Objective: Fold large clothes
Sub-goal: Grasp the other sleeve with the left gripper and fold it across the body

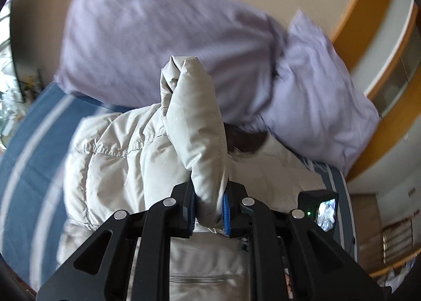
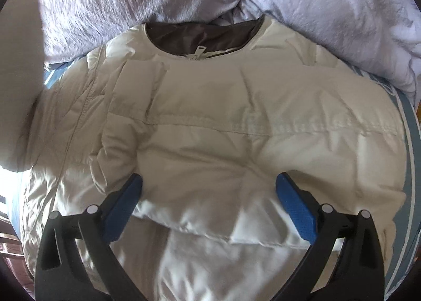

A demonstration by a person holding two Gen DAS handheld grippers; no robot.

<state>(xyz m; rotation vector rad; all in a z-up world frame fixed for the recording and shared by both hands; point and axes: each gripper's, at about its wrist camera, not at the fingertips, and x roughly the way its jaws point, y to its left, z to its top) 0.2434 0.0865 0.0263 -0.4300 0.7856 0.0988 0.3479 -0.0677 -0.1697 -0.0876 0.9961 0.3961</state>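
On the blue striped bed [image 1: 31, 159], just below the lilac pillows [image 1: 163, 43], we've got the cream puffer jacket [image 2: 223, 127] lying flat. Our left gripper [image 1: 209, 211] pinches its sleeve [image 1: 194, 127] tight, lifted above the jacket. Our right gripper [image 2: 209, 203] hangs over the jacket's chest, jaws wide, holding nothing.

A bed carries it all, spread with a blue sheet [image 1: 31, 159] crossed by pale stripes, seen bare on the left in the left wrist view and as a thin strip at the right edge in the right wrist view. At the head, two lilac pillows [image 1: 147, 38] lie on it, one overlapping the other. Below them a cream puffer jacket [image 2: 210, 122] lies spread across the sheet, brown-lined collar [image 2: 202, 34] just against the pillows, covering most of the sheet's middle.
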